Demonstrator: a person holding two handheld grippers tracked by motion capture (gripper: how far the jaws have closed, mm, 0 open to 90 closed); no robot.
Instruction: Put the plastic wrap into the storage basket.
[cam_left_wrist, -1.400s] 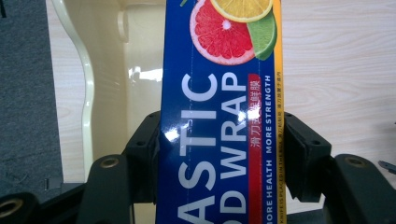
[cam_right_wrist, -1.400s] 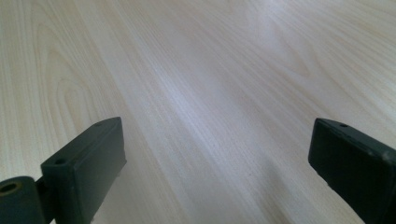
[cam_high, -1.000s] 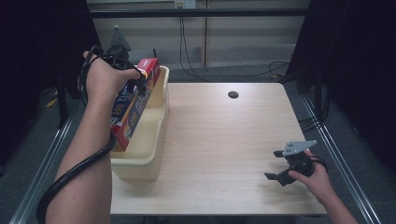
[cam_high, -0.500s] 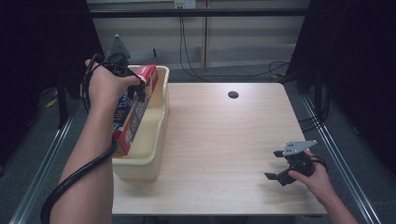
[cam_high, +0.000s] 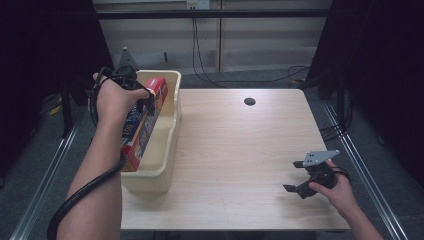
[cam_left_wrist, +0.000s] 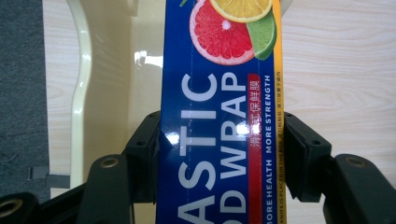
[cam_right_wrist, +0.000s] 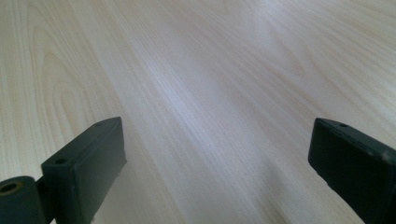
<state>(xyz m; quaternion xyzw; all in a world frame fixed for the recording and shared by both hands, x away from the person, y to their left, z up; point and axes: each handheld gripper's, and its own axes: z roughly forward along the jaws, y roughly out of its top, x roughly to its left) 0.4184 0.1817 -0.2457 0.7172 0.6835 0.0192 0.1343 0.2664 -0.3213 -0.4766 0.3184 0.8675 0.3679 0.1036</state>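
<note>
1. Presently the left gripper (cam_high: 145, 102) is clamped across the width of a long plastic wrap box (cam_left_wrist: 219, 116); in the left gripper view both black pads press flat on the box's two side faces

2. Location of the box: it hangs lengthwise over the cream tub (cam_high: 167, 150) at the left edge of the table (cam_high: 240, 150), tilted, with its near end down inside the tub and its far end raised beside the left hand (cam_high: 116, 97). Whether the low end touches the tub floor cannot be told

3. Step in hand, as judged: placing the box into the tub; the lowering is not yet complete

4. The right gripper (cam_high: 298, 176) rests near the table's front right corner, well apart from the tub, jaws wide apart with bare wood between them in the right gripper view

5. Next move, as judged: bring the raised end down until the box lies along the tub, clear of the rim, and only then part the jaws and lift straight out
</note>
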